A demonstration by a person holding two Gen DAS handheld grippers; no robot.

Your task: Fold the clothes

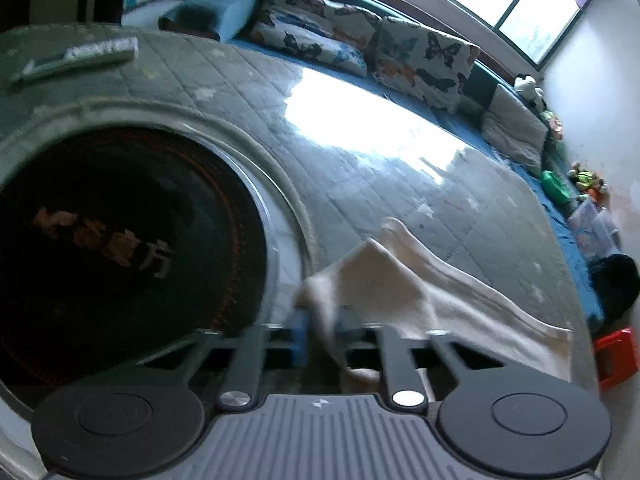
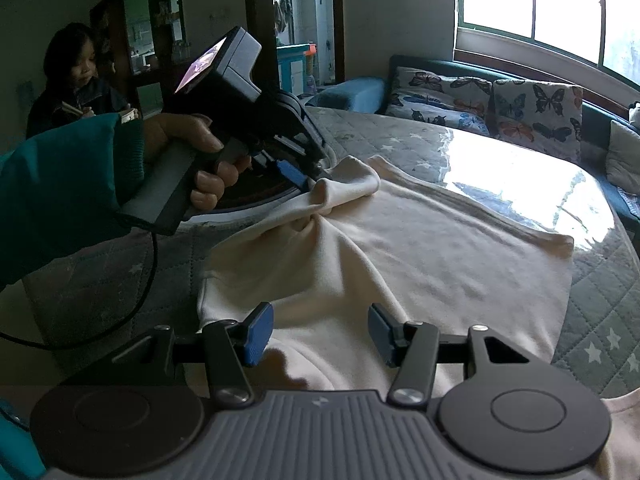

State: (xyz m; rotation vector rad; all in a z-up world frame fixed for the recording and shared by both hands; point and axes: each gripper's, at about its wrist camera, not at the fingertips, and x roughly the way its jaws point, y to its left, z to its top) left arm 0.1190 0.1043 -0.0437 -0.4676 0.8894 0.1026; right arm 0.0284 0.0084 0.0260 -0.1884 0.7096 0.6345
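A cream-white garment (image 2: 392,248) lies spread on a grey quilted table cover (image 2: 600,292). My left gripper (image 1: 322,336) is shut on a bunched corner of the garment (image 1: 360,280), lifted a little off the table; it also shows in the right wrist view (image 2: 308,178), pinching the cloth at the garment's far left. My right gripper (image 2: 320,334) is open, with its blue pads (image 2: 258,334) hovering over the near edge of the garment, holding nothing.
A round black heater plate (image 1: 120,248) is set into the table at the left. A remote (image 1: 76,60) lies on the cover. Butterfly cushions (image 2: 536,108) line a blue sofa behind. A child (image 2: 76,76) sits at far left. A red stool (image 1: 616,356) stands on the floor.
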